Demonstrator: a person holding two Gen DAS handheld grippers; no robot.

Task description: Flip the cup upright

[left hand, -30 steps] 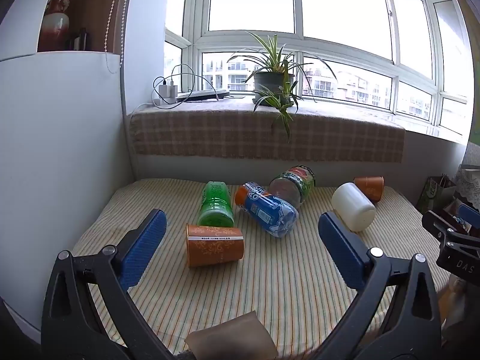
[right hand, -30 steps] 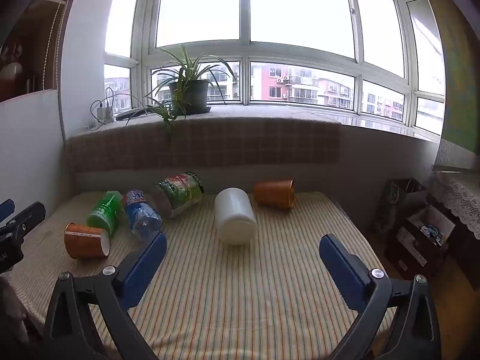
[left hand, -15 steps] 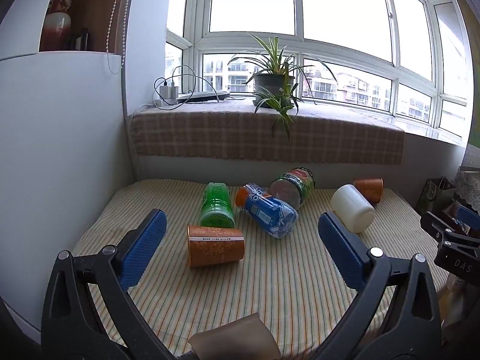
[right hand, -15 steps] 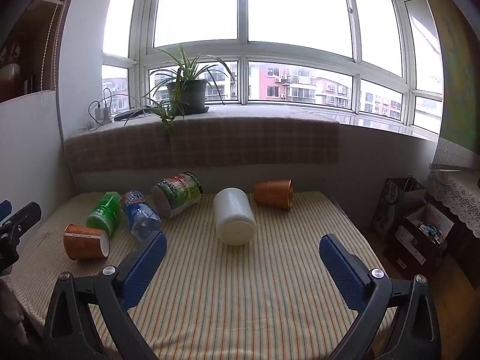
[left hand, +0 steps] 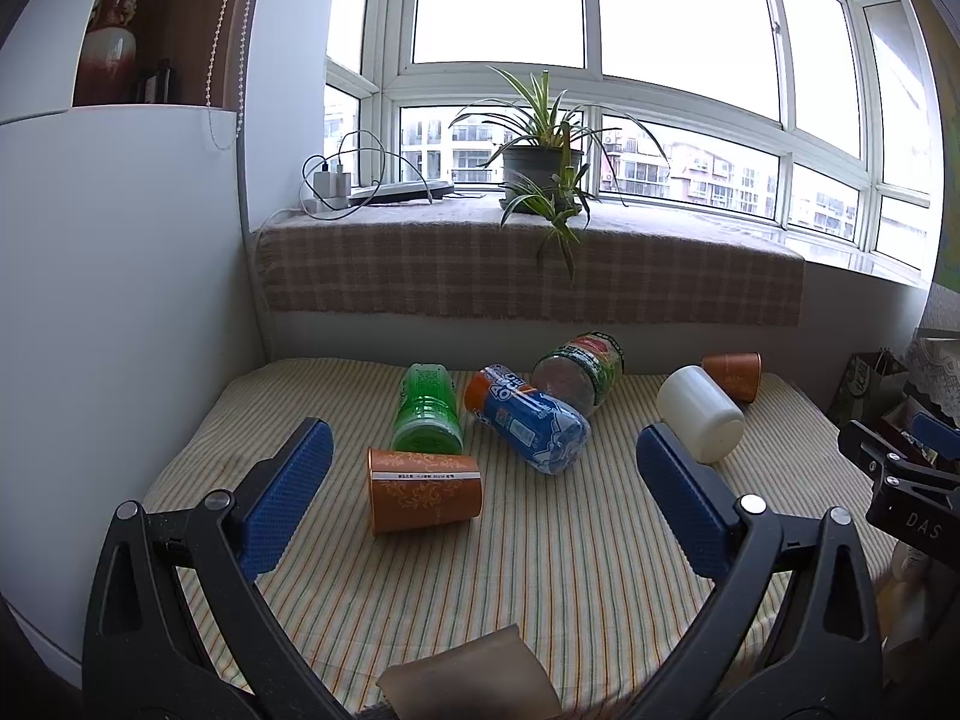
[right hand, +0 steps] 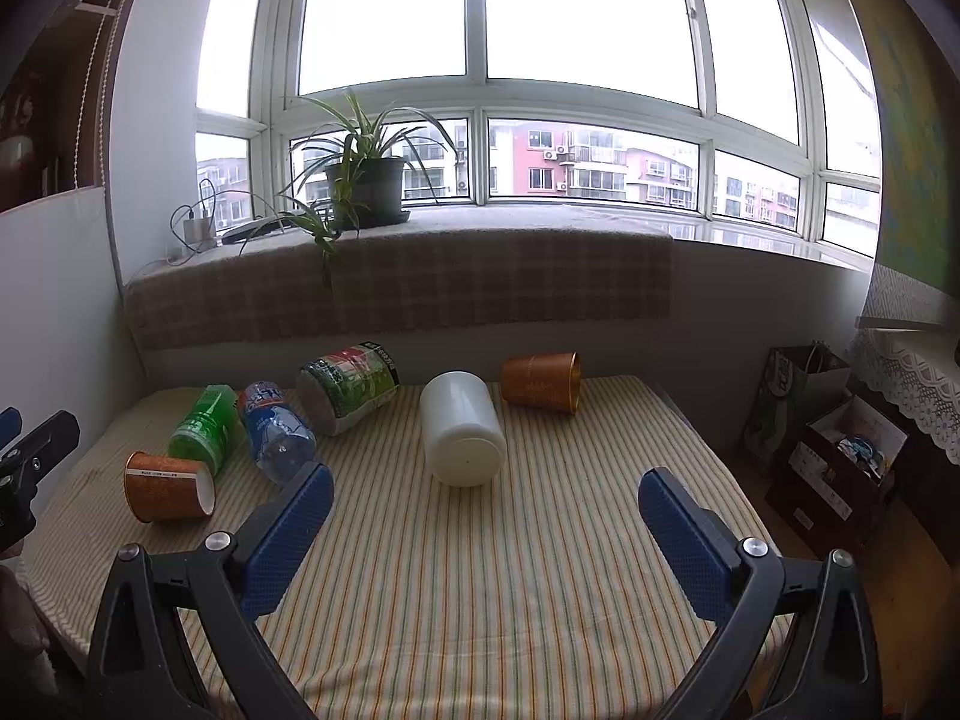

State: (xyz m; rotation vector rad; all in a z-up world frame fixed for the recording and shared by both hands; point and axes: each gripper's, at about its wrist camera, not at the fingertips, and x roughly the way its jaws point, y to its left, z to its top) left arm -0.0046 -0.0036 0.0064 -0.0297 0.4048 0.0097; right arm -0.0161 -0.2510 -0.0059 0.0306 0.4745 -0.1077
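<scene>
On the striped cloth-covered table: approach the toppled orange paper cup with left gripper, jaws released; straddle its sides squarely. Right gripper likewise released, idle.

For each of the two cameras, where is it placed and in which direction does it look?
Left wrist: sits on the left gripper, looking along its open jaws toward the window; nearest ahead lies an orange cup on its side; the right gripper shows at the right edge.
Right wrist: sits on the right gripper, jaws open, facing the window over a toppled white jar; the left gripper shows at the left edge.
Shared: the striped table, both cups, the bottles, the potted plant.
</scene>
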